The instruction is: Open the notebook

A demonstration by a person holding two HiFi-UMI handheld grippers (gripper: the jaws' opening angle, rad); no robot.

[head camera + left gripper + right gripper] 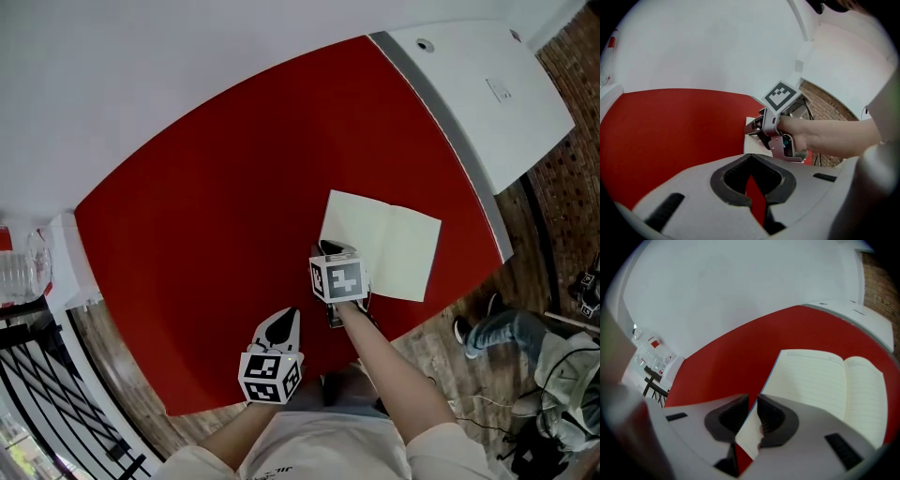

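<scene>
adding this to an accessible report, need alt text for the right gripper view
A lined notebook lies open on a red table, ruled pages facing up. In the foreground the right claw has its jaws apart around the notebook's near left corner, where a thin blue cover edge shows. A white wall fills the background.

- Head view: cannot see the notebook's (394,246) near-left corner, covered by the right tongs (330,249).
- Left gripper view: only pale slivers visible behind those tongs and the hand (806,136).
- Right gripper view: right-hand page cut off at the rim.
</scene>
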